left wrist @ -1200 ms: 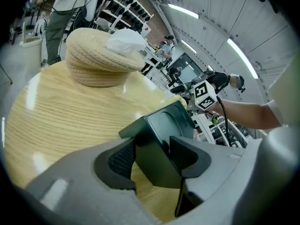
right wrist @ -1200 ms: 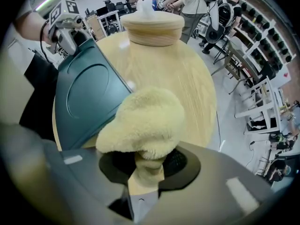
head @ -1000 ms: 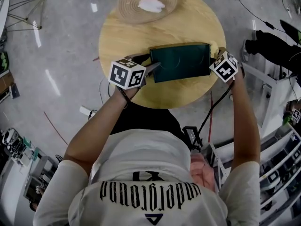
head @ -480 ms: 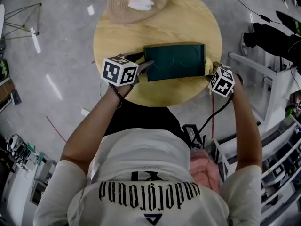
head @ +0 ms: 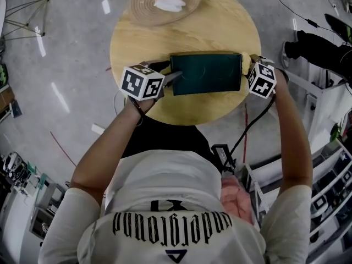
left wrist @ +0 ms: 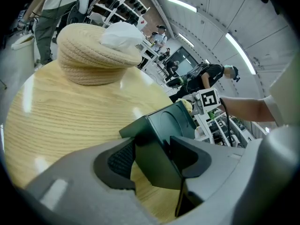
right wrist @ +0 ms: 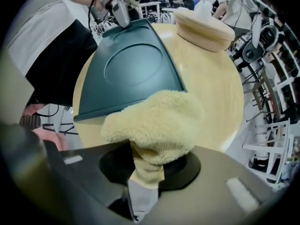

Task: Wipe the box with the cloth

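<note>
A dark green box (head: 206,72) lies flat on the round wooden table (head: 220,26). My left gripper (head: 171,77) is shut on the box's (left wrist: 164,135) left end, its jaws clamped on that end's near corner. The right gripper (head: 246,66) is shut on a pale yellow cloth (right wrist: 157,125), which presses against the box's (right wrist: 131,69) right end. In the head view only a sliver of the cloth (head: 245,67) shows beside the box.
A woven straw hat (head: 164,3) with a white wad (head: 169,3) on top sits at the table's far edge. Shelving (head: 330,180) and cables (head: 247,131) stand to the right of the table. Other people show in the background of the gripper views.
The right gripper with the cloth slid toward me along the box's right end, then back away from me. The left gripper kept its hold on the box.
</note>
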Demonstrator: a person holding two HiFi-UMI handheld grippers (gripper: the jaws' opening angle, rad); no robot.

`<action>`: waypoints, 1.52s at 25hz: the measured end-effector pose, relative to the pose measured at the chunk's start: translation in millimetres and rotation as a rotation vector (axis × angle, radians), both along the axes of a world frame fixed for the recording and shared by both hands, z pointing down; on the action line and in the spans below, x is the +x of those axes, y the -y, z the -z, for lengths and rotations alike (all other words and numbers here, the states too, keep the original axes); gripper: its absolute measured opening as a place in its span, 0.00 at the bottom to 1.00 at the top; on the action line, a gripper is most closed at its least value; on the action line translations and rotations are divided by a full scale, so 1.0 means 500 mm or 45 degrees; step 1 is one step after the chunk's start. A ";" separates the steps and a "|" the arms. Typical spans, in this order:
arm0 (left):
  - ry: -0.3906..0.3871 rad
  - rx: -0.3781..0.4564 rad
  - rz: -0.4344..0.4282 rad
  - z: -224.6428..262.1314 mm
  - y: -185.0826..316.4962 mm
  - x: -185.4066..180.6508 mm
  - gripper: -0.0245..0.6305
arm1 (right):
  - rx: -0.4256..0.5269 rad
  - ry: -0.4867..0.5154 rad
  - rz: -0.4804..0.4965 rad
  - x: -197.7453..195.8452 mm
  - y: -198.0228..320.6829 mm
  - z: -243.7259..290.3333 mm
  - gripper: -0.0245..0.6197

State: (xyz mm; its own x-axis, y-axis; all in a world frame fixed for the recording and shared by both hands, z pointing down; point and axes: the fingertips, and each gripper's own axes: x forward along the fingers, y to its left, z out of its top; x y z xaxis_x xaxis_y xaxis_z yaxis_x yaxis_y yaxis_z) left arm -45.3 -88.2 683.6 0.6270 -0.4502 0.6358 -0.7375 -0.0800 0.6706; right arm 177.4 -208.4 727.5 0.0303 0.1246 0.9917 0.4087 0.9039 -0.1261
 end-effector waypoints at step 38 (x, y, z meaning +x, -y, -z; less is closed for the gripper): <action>-0.079 -0.013 0.014 0.067 -0.067 -0.063 0.42 | 0.075 0.004 1.602 -0.487 -0.196 0.034 0.21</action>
